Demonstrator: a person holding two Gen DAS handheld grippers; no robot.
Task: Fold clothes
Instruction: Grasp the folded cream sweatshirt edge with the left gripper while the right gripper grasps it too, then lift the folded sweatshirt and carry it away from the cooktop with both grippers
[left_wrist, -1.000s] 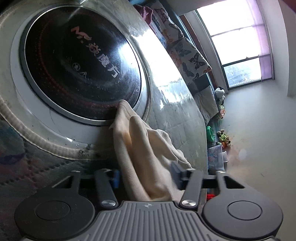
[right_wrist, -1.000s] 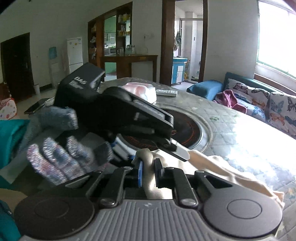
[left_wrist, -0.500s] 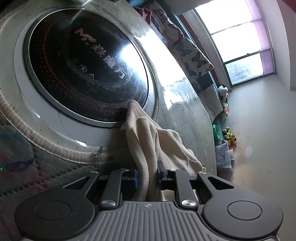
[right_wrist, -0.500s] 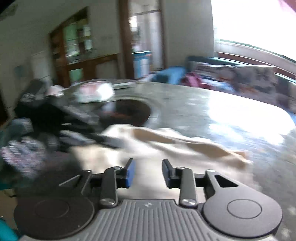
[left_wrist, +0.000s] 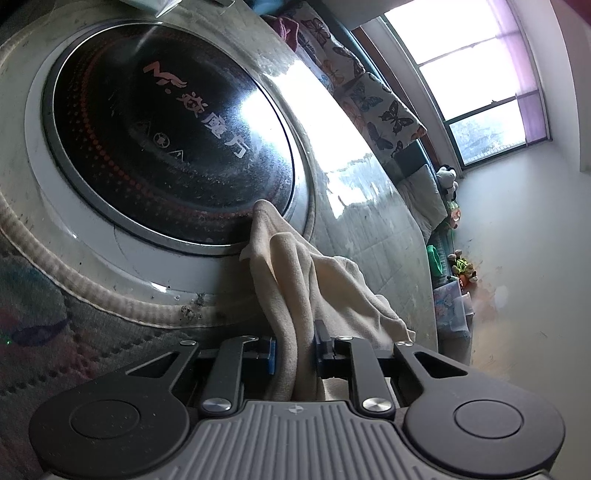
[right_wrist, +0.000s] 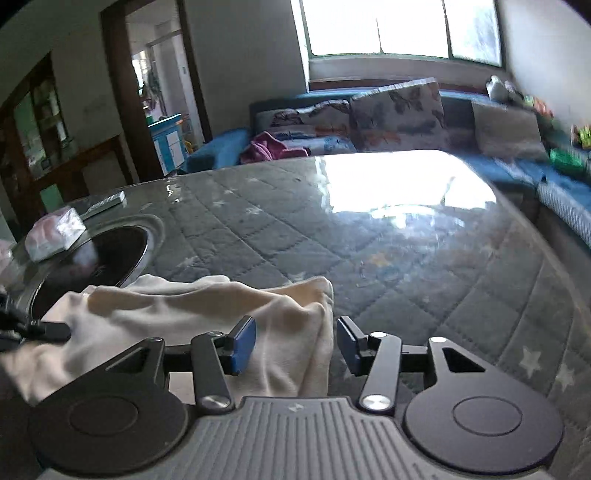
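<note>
A cream cloth (left_wrist: 295, 280) lies bunched on the quilted table cover, one tip reaching the dark round cooktop (left_wrist: 166, 140). My left gripper (left_wrist: 294, 350) is shut on a thick fold of it near the camera. In the right wrist view the same cream cloth (right_wrist: 192, 321) stretches from the left across to its right end, which sits between the blue pads of my right gripper (right_wrist: 296, 343). Those jaws are opening, and neither pad presses on the fabric.
The table (right_wrist: 369, 236) carries a grey quilted cover with glare from the window. A wrapped pink packet (right_wrist: 53, 232) and a remote control (right_wrist: 107, 201) lie beyond the cooktop (right_wrist: 92, 262). A blue sofa with butterfly cushions (right_wrist: 399, 114) and a magenta garment (right_wrist: 266, 147) stands behind.
The left gripper closed on the cloth fold. The right gripper let go of the cloth near the left one, swung right along it to the far end and opened wider.
</note>
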